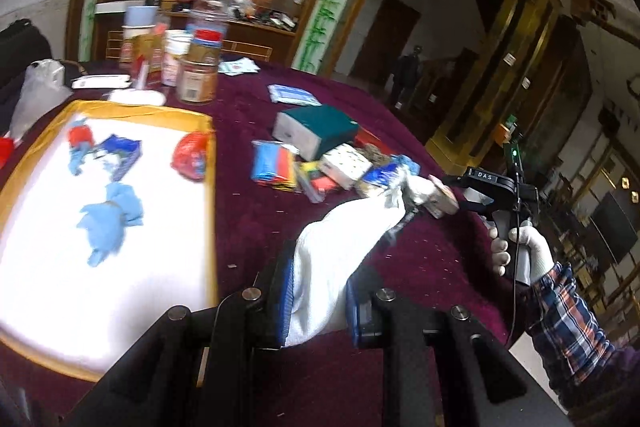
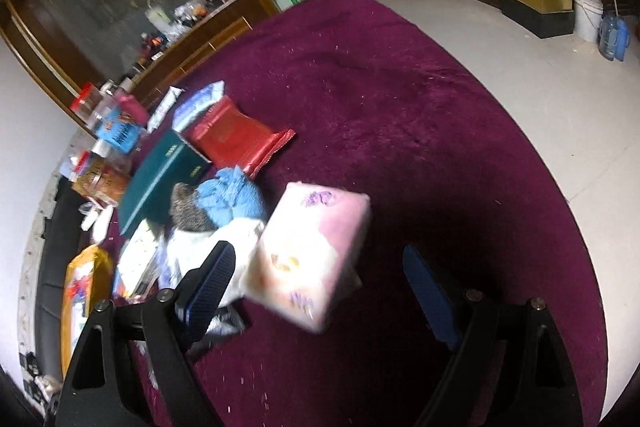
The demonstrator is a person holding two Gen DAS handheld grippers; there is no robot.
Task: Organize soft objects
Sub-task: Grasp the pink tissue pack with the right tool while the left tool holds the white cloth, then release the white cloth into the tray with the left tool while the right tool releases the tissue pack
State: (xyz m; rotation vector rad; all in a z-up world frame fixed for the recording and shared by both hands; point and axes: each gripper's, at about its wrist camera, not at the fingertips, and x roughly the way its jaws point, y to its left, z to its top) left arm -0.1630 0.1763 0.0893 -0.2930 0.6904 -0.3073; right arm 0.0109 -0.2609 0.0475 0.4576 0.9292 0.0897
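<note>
While our left claw (image 1: 320,301) is pinched tight on a white sock (image 1: 340,251), the sock stretches away toward one o'clock, its far end reaching the pile of soft things (image 1: 320,171) on the table (image 1: 248,227). In the left wrist view our right claw (image 1: 472,191) sits at three o'clock, gripped by a gloved hand (image 1: 516,247) with a plaid sleeve (image 1: 568,323).

From the right wrist view, that claw (image 2: 320,287) stands wide open; a pink tissue pack (image 2: 312,255) lies between its fingers (image 2: 208,279), and we cannot tell whether either pad touches it. At eleven o'clock from the pack we count one blue towel (image 2: 232,199), one green box (image 2: 160,179) and one red packet (image 2: 236,139).

At nine o'clock in the left view lies one white tray (image 1: 108,115) with a yellow rim, holding two blue gloves (image 1: 108,223), one red bundle (image 1: 192,155) and one blue packet (image 1: 120,151).
</note>
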